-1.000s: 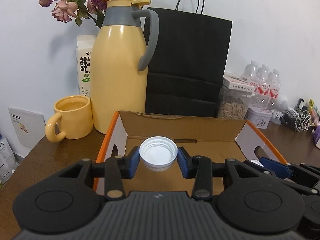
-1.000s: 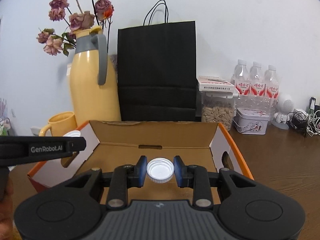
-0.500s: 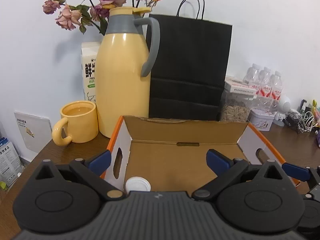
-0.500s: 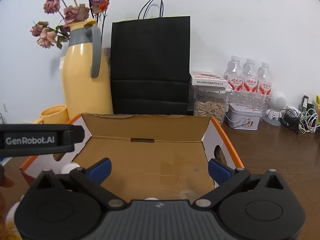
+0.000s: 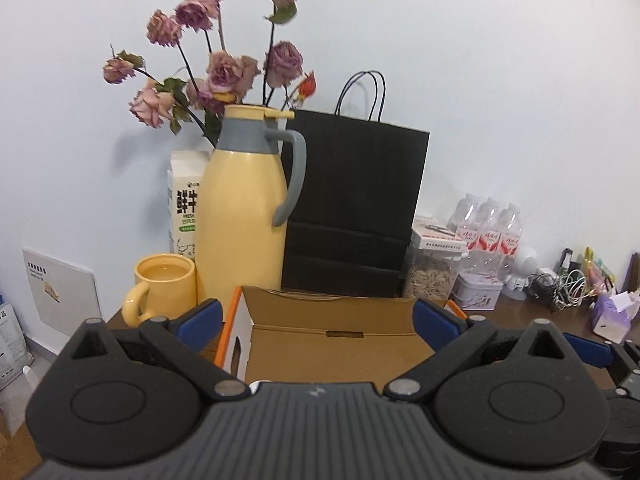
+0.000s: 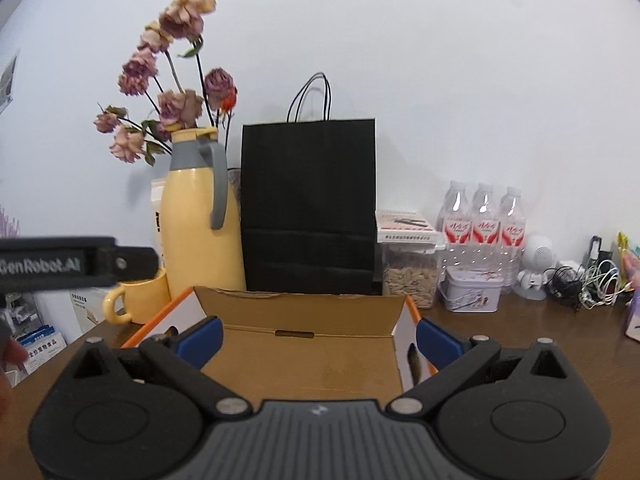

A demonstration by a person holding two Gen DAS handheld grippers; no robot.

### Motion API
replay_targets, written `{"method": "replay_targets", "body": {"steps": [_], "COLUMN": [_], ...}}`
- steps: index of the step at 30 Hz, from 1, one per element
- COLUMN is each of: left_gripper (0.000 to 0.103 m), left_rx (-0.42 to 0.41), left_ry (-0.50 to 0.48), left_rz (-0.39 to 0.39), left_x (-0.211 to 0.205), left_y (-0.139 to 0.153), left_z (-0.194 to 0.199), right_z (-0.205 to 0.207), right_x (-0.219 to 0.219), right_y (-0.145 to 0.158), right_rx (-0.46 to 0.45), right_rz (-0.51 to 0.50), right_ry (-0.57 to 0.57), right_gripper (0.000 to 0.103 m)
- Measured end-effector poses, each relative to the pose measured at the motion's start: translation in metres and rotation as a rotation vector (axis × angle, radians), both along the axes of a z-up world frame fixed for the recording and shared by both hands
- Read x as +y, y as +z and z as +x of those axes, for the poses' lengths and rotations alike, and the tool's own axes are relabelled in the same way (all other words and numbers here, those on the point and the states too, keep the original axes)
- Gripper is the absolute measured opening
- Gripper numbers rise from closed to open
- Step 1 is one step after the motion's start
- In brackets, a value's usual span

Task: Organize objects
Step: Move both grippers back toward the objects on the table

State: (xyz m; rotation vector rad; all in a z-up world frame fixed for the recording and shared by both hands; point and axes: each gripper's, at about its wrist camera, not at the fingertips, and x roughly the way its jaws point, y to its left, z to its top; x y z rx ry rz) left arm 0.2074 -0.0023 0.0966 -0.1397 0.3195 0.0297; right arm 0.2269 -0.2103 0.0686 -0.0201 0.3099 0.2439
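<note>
Both grippers' jaws opened, white caps dropped into box (image 5: 328, 350).

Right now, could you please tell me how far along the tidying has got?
Both the left gripper and right gripper are open and empty above the open cardboard box. Only a white sliver shows at the box's near edge; remaining items aren't visible.

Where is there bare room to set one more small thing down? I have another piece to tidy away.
The cardboard box floor looks bare between its side walls. Bare table also shows right of the box, in front of the tin. It is crowded behind: thermos, black bag, seed jar, water bottles, and cables far right.
</note>
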Motion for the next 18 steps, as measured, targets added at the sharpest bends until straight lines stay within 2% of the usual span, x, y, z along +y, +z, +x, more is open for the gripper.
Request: {"method": "replay_targets", "body": {"steps": [4,10,13,18], "left_gripper": [0.103,0.103,0.103,0.103], "left_rx": [0.003,0.022,0.044,0.123], "left_ry": [-0.006,0.003,0.007,0.006], "left_rz": [-0.017,0.007,0.029,0.049], "left_x": [0.009,0.025,0.033,0.049], "left_y": [0.006,0.002,-0.007,-0.038], "left_z": [-0.023,-0.059,-0.076,-0.096], "right_z": [-0.024,-0.054,-0.068,-0.084], "right_x": [-0.013,-0.031,-0.041,-0.058], "right_y": [0.003,-0.002,-0.010,-0.035], "right_rx": [0.001,0.033,0.058,0.136], "right_rz": [-0.010,-0.061,-0.086,-0.128], "right_ry": [0.010,0.042,0.052,0.039], "right_gripper": [0.103,0.103,0.103,0.103]}}
